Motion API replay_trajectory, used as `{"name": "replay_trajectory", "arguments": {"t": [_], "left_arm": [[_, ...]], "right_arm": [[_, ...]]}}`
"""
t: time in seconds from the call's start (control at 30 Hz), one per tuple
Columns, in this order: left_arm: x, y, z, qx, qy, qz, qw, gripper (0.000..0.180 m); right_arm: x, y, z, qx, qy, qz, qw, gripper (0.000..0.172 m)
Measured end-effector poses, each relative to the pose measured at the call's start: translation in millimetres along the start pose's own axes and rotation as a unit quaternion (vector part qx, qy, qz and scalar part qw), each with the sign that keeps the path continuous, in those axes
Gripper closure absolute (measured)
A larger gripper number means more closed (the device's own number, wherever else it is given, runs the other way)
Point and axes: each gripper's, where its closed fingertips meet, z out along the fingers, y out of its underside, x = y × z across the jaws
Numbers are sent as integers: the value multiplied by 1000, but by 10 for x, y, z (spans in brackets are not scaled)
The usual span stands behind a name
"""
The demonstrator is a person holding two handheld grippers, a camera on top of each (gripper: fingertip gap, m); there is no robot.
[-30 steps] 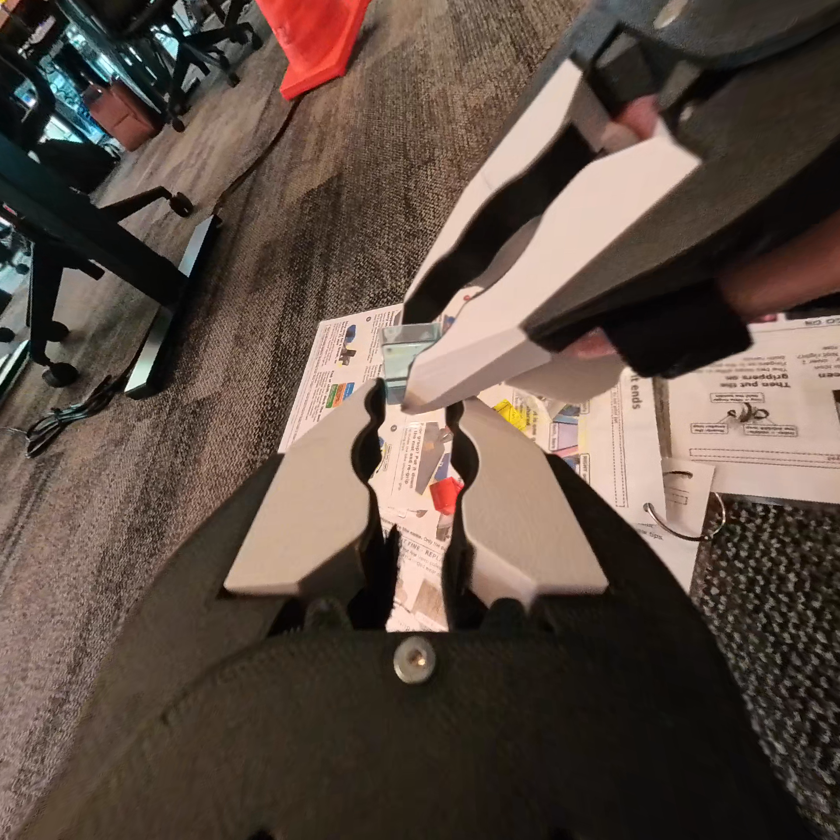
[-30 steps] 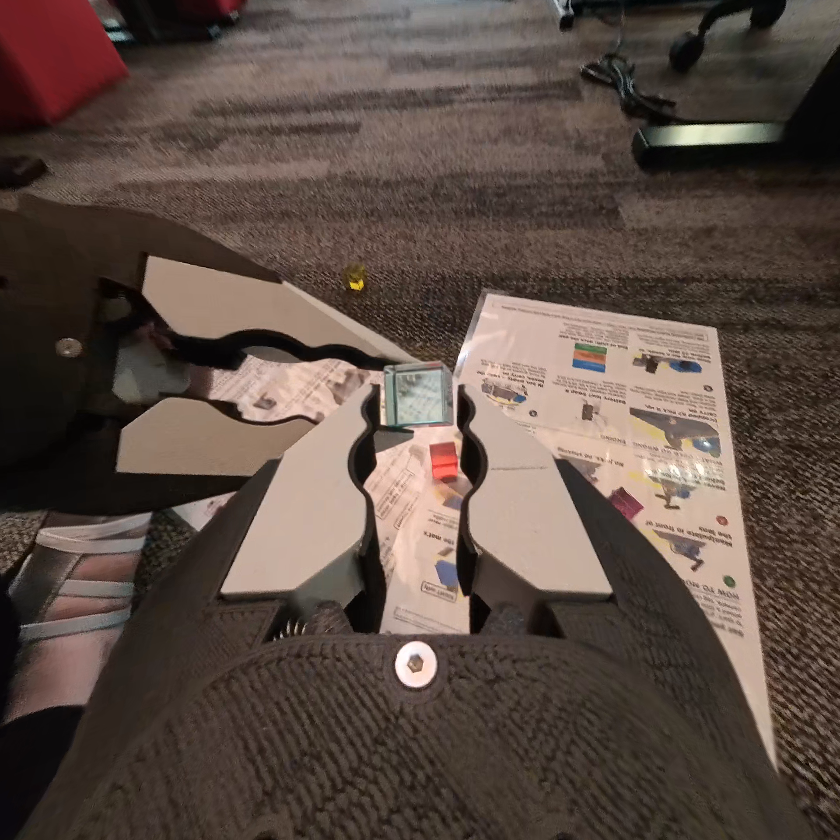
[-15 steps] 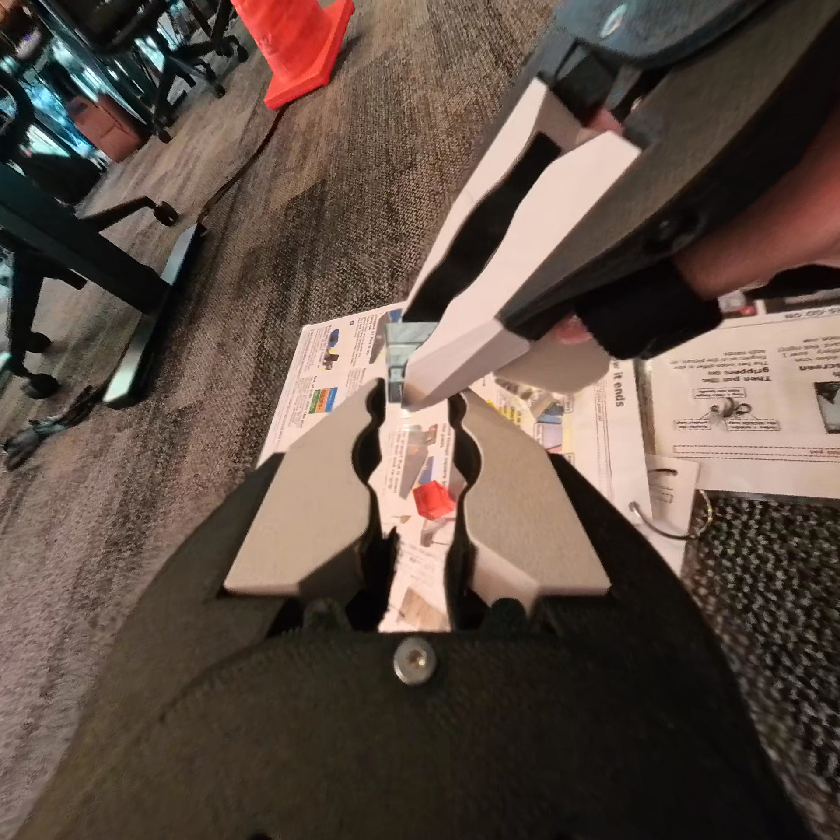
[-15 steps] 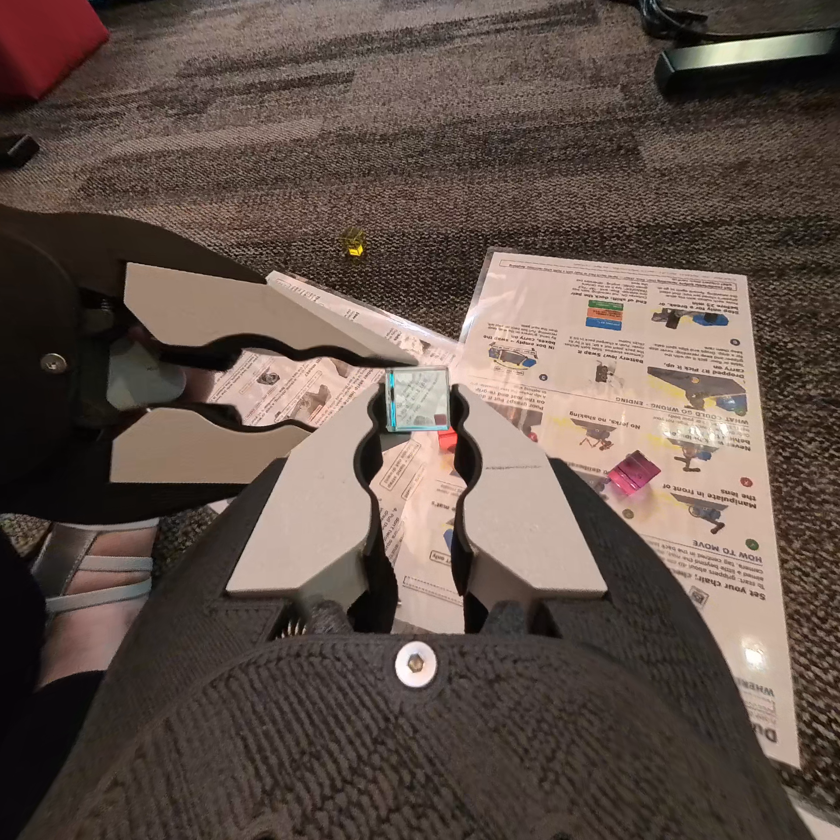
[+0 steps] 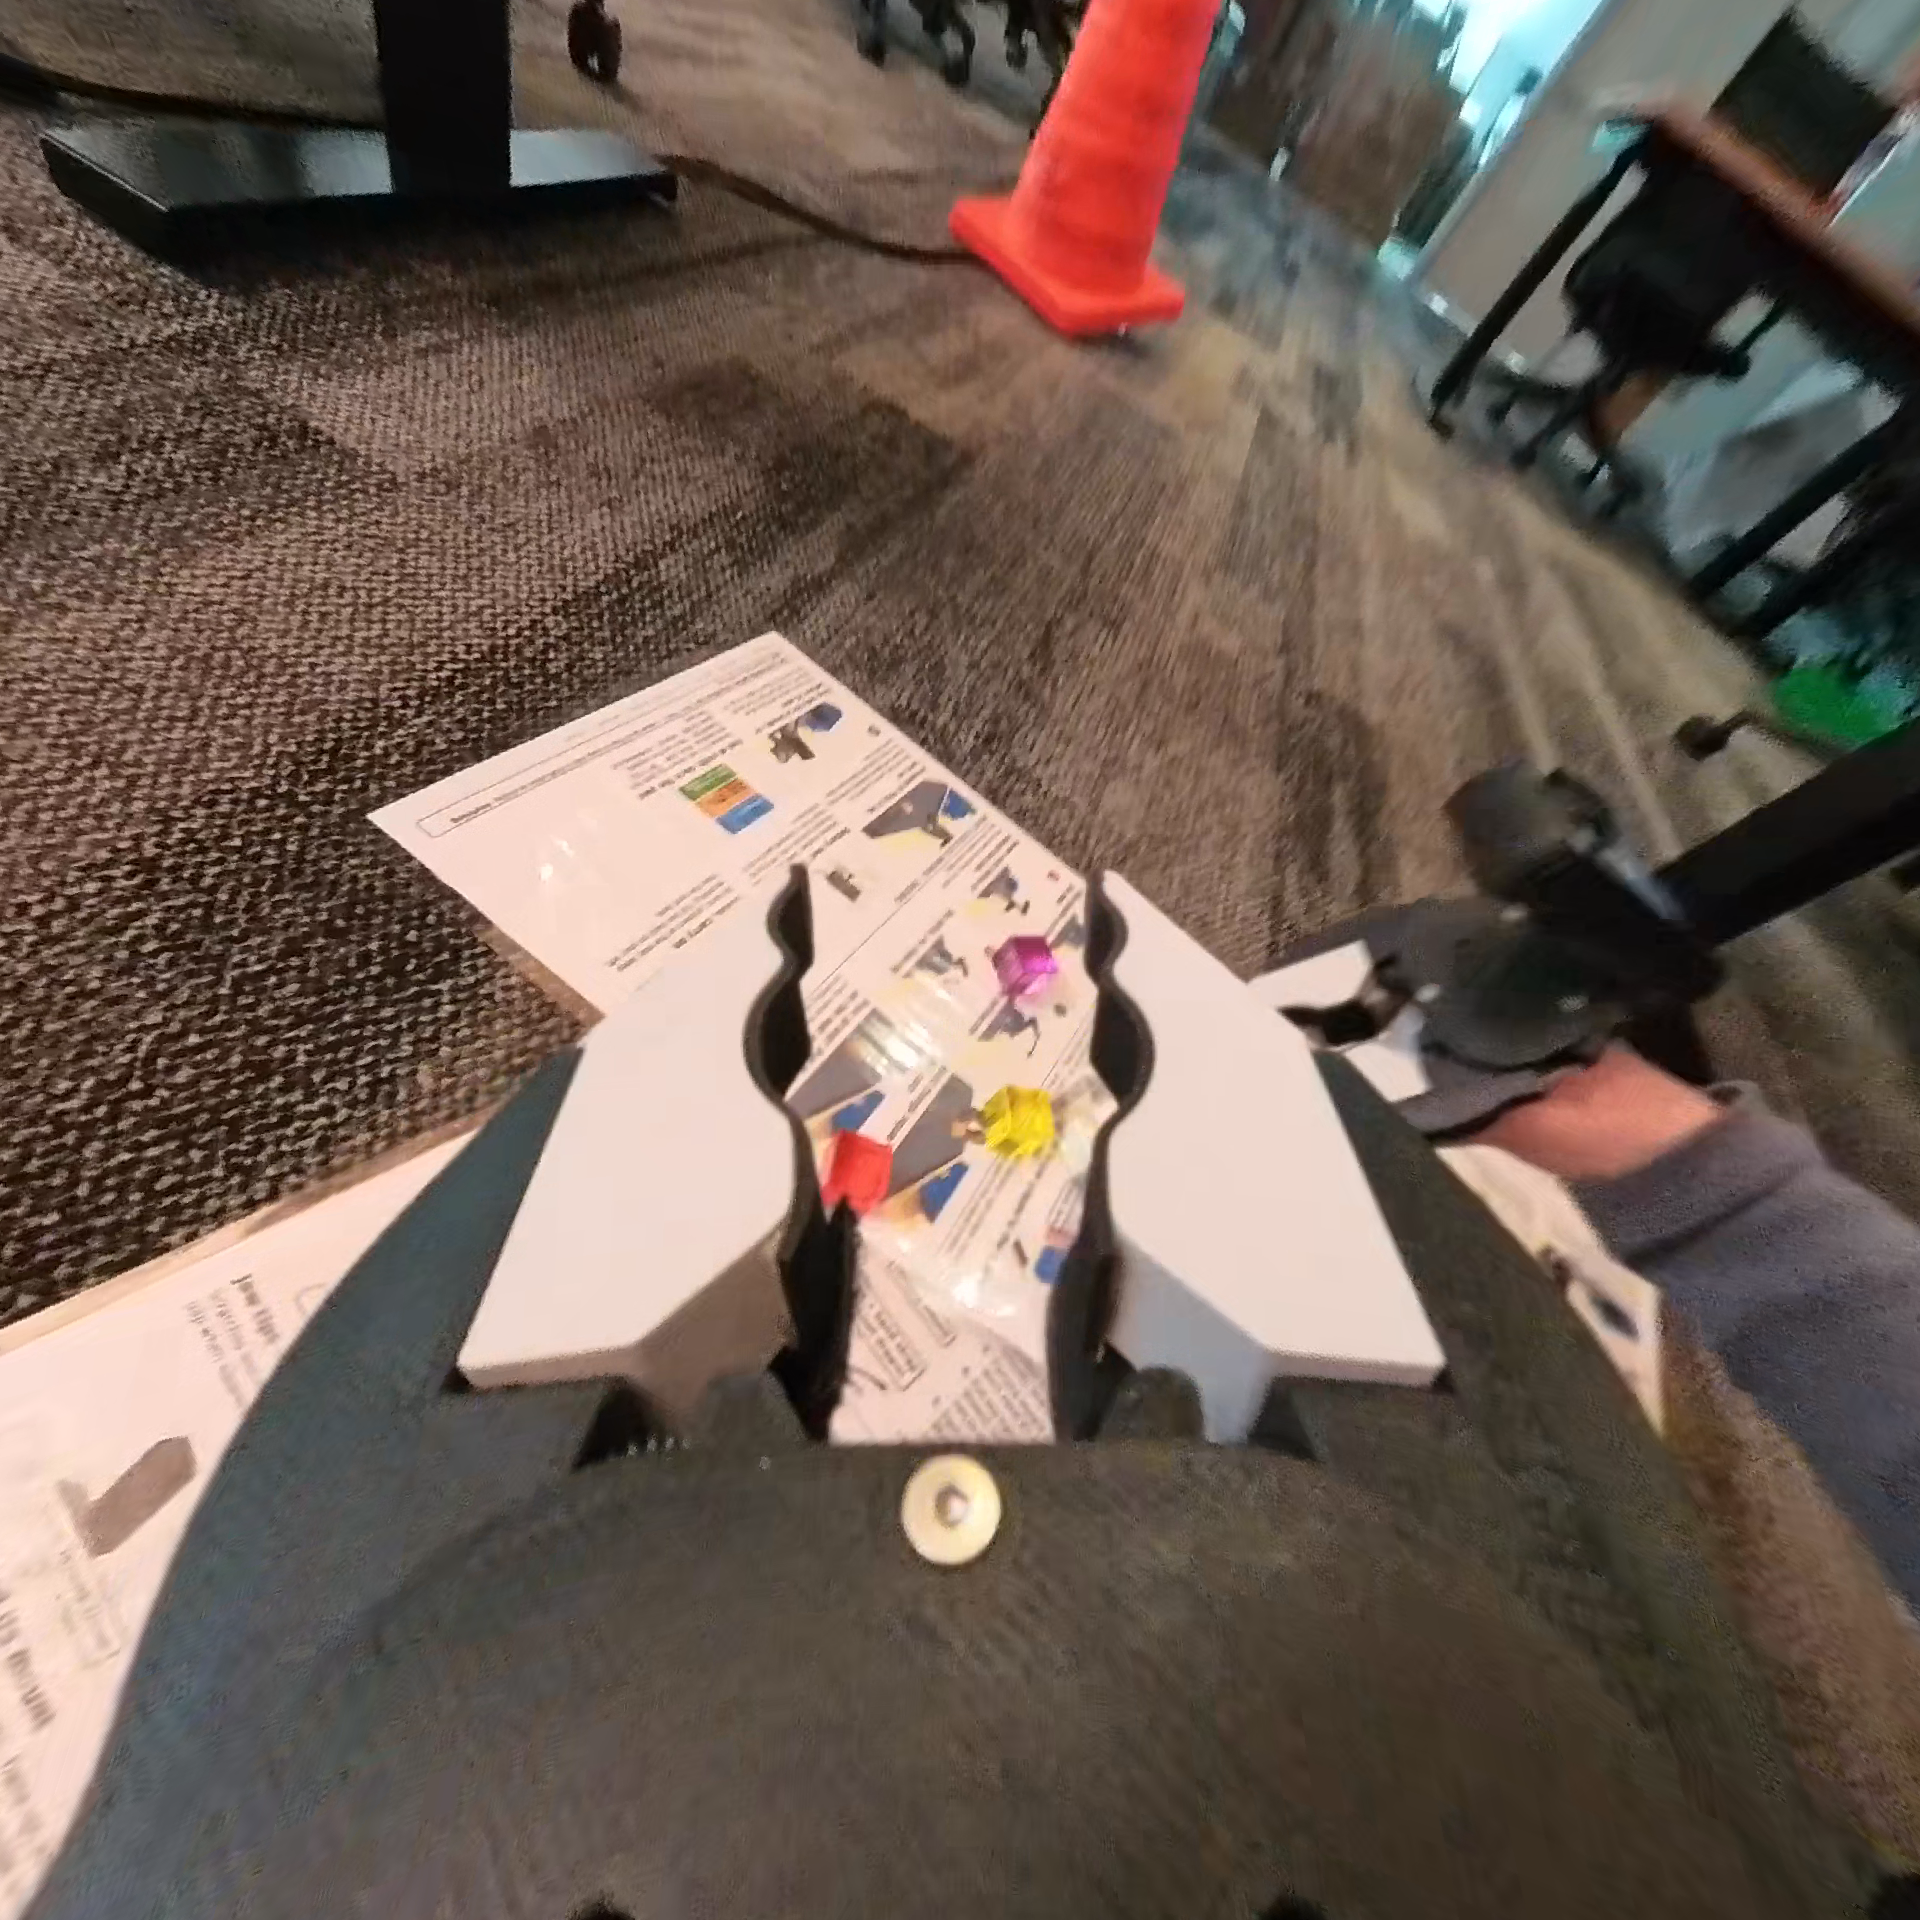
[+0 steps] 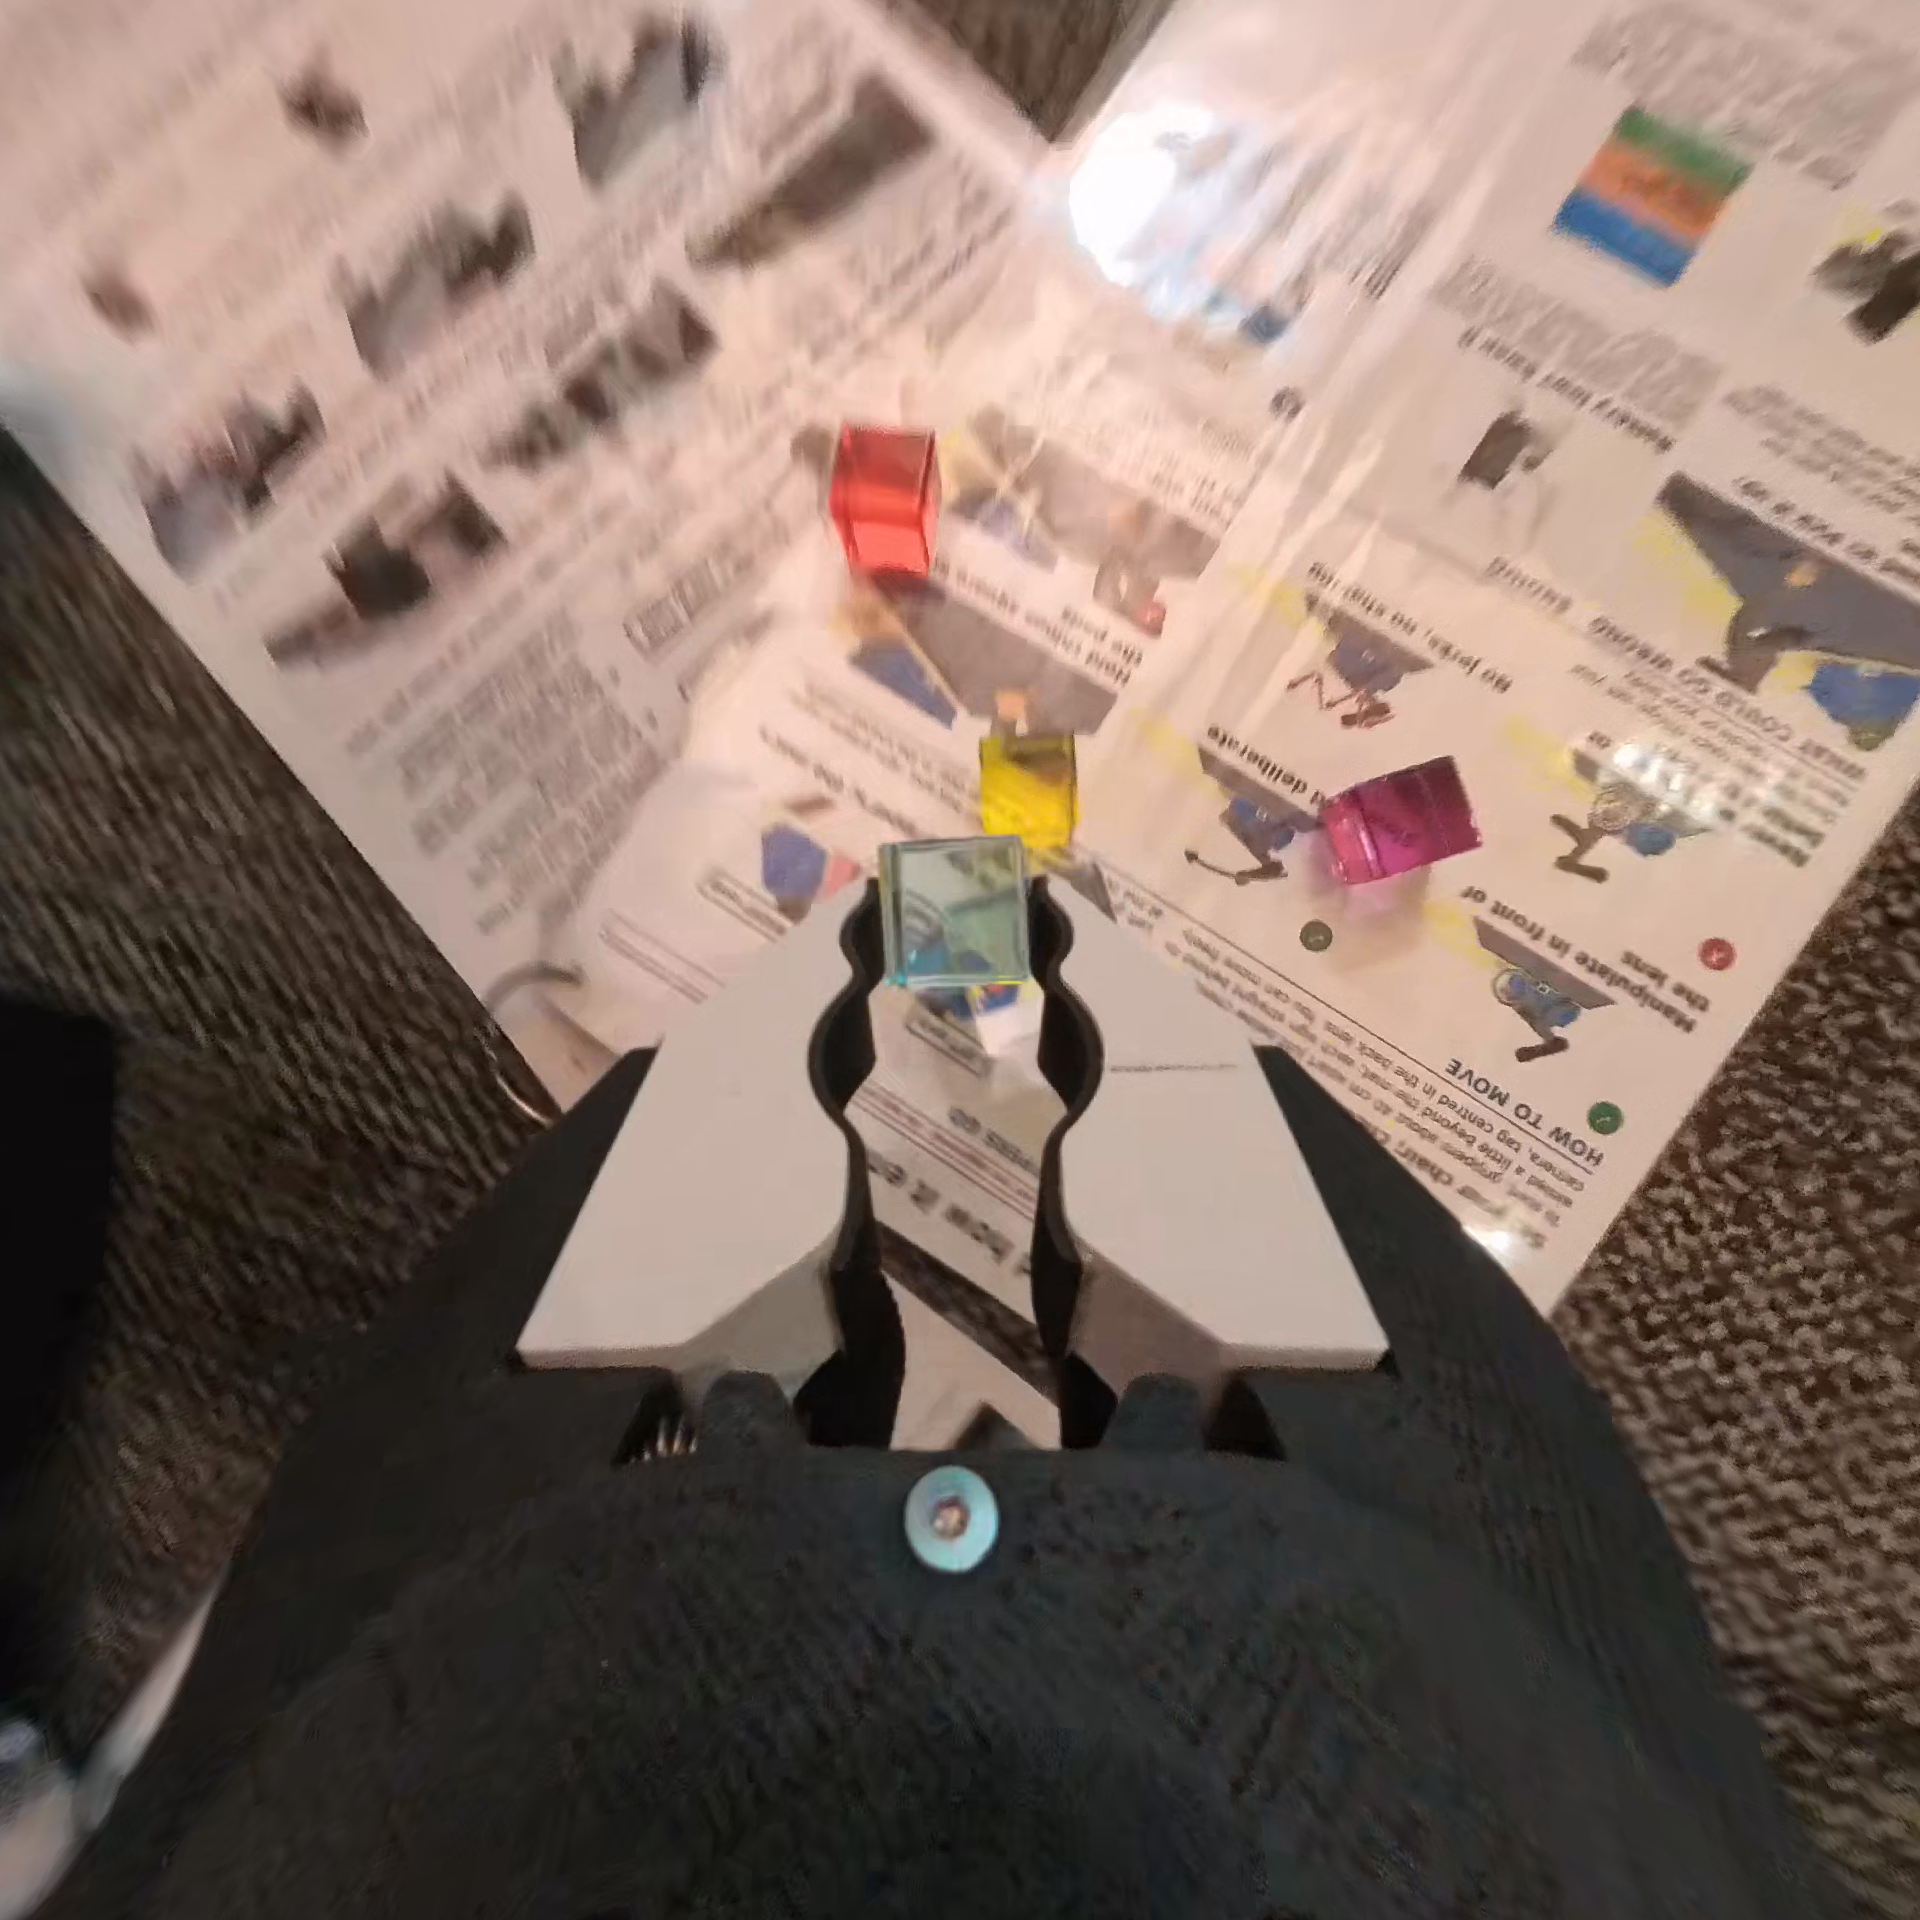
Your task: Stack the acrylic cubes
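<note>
On the carpet (image 5: 520,468), in the left wrist view, a laminated instruction sheet (image 5: 582,842) lies flat, and the left gripper (image 5: 948,914) hangs above it with its fingers spread wide and nothing between them. Seen through the gap between those fingers, three small see-through cubes rest on the sheet: a magenta cube (image 5: 1023,961) farthest out, a yellow cube (image 5: 1016,1120) nearer, and a red cube (image 5: 854,1166) beside the yellow one, close to the left finger. To the right of the sheet a hand (image 5: 1590,1112) in a grey sleeve holds the other gripper, whose fingertips cannot be made out from here. Beyond the sheet an orange traffic cone (image 5: 1091,177) stands on the carpet, with a dark desk foot (image 5: 343,166) off to its left. In the right wrist view, blurred at the edges, the right gripper (image 6: 954,925) is closed on a clear, blue-green tinted cube (image 6: 954,909), both pads pressing its sides at the very fingertips, above the same sheet (image 6: 1558,935). Just beyond the held cube sits the yellow cube (image 6: 1027,792), the magenta cube (image 6: 1397,819) lies to the yellow one's right, and the red cube (image 6: 885,499) stands farther out. A second printed sheet (image 6: 416,312) overlaps the first on the left.
</note>
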Motion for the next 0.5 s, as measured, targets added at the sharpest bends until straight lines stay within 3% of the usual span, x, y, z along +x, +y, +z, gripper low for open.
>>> {"name": "replay_trajectory", "arguments": {"t": [0.17,0.5], "left_arm": [[-68,-159,-70,22,-3,-24,999,132],[29,-317,-115,48,8,-23,999,132]], "right_arm": [[110,207,95,-41,-45,-52,997,146],[105,229,215,-70,-87,-104,988,146]]}}
